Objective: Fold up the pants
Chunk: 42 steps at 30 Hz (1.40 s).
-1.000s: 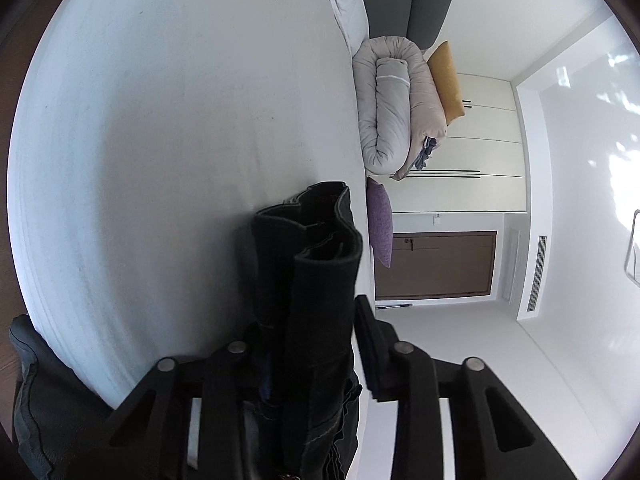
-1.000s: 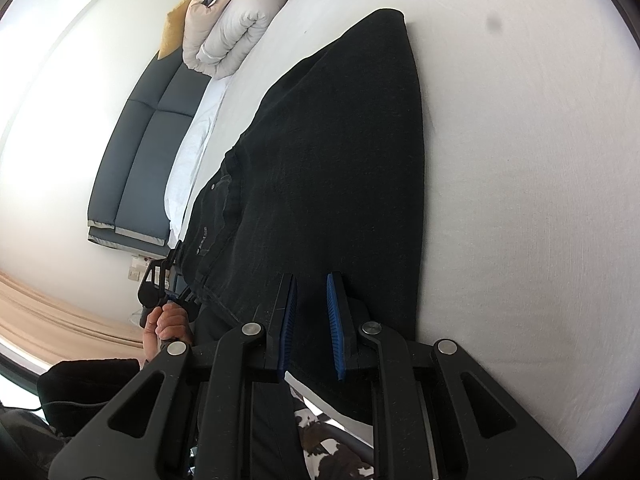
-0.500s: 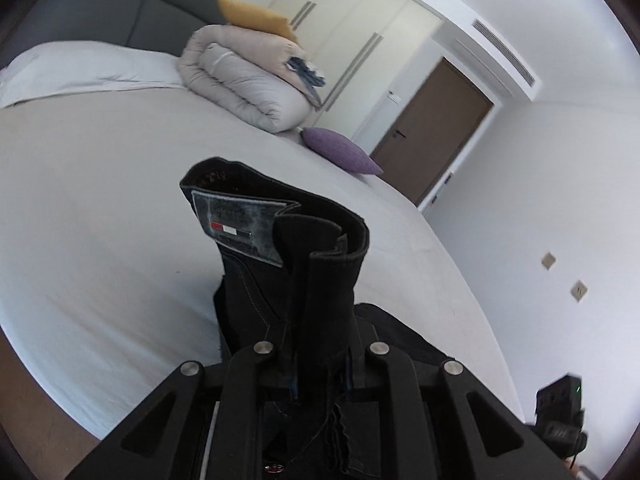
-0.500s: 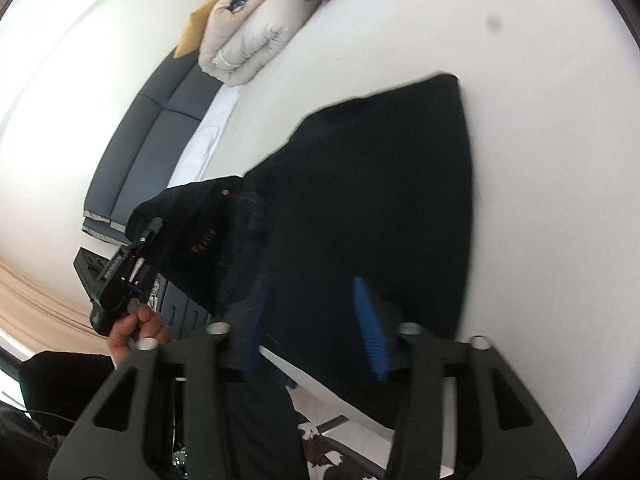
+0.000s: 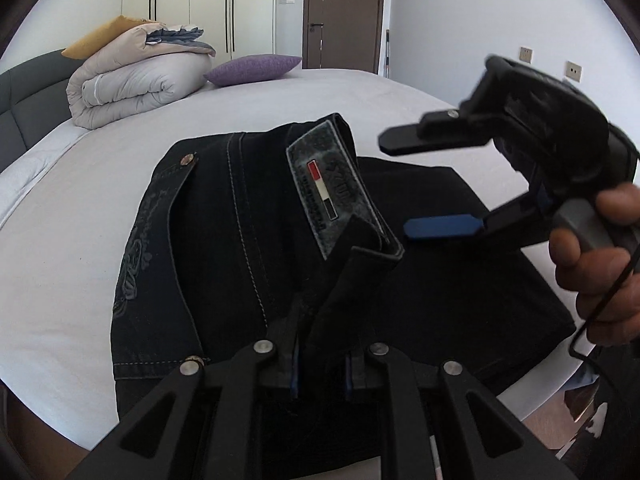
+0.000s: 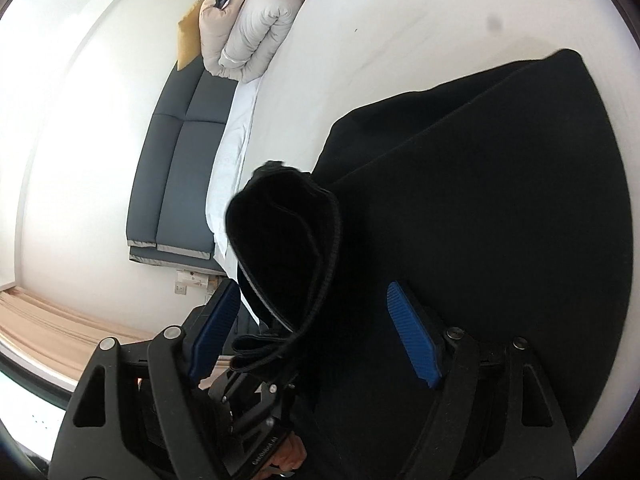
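Since a second ago the left gripper point(image 5: 320, 364) has rolled upright and carried the waistband over the legs, while the right gripper point(image 6: 308, 336) has let go of the fabric and its jaws are opening, blue pads point(image 6: 412, 340) apart with nothing pressed between them. Largest in view is the white bed point(image 5: 80, 240), with the black pants point(image 5: 240, 240) spread near its close edge, legs flat on the sheet. A rolled duvet point(image 5: 132, 84) sits at the headboard end beside a purple pillow point(image 5: 252, 70). The left gripper's jaws stand narrow, pinching the bunched waistband point(image 5: 352, 272) and holding it raised above the legs. On that waistband a grey label patch point(image 5: 332, 192) faces up.
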### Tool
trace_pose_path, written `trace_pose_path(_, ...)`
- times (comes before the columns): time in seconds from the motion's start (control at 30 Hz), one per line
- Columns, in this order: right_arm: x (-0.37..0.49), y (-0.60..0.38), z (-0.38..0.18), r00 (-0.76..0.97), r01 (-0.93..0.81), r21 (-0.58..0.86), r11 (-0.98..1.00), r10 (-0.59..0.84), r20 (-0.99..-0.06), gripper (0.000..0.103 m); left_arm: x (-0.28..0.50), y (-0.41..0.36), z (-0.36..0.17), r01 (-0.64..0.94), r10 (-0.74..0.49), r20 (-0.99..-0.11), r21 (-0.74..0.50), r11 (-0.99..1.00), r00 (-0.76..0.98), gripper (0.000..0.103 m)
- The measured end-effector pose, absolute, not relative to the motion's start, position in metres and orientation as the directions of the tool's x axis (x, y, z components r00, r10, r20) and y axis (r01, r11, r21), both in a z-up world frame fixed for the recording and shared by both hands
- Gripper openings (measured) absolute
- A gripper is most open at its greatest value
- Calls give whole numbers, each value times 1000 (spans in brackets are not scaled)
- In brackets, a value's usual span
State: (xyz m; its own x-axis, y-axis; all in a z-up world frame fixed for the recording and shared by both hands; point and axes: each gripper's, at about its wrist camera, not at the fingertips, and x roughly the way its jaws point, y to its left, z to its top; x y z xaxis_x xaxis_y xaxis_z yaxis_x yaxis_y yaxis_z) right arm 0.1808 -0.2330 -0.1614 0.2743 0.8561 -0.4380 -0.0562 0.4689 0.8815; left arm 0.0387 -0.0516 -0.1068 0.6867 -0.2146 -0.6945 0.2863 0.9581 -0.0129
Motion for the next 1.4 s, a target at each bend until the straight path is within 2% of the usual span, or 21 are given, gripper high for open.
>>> trace_pose_path(0.17,204,-209,-162,235,-53,832,553,816,-528,76,30,-61,-113,296,-168,-692,69,953,702,15)
trace_pose_path(0.23,213,-200,-162,233,-37,828,559,811,-537,76,29,-66,-113,298,-157,-691,89,950,706,15)
trace_pose_path(0.3,221,-193,-161,239,-45,827,561,810,-536,70,27,-70,-116,301,-150,-694,101,948,705,15)
trace_pose_path(0.33,223,-189,-162,232,-50,823,566,808,-541,54,28,-72,-117,302,-146,-695,108,947,704,15)
trace_pose_path(0.37,227,-185,-164,218,-52,819,571,807,-549,34,27,-74,-118,305,-139,-696,119,945,705,15)
trace_pose_path(0.47,229,-184,-172,227,-52,805,590,792,-566,17,24,-81,-119,312,-133,-699,135,940,703,15)
trace_pose_path(0.77,199,-227,-157,346,-90,807,584,778,-524,13,0,-125,-99,414,-217,-687,133,901,693,15)
trace_pose_path(1.07,184,-279,-160,415,-57,778,625,724,-551,12,-8,-177,-107,514,-286,-718,116,850,635,15)
trace_pose_path(1.4,185,-325,-148,462,-53,765,642,695,-551,12,-9,-201,-101,550,-309,-717,123,826,624,15)
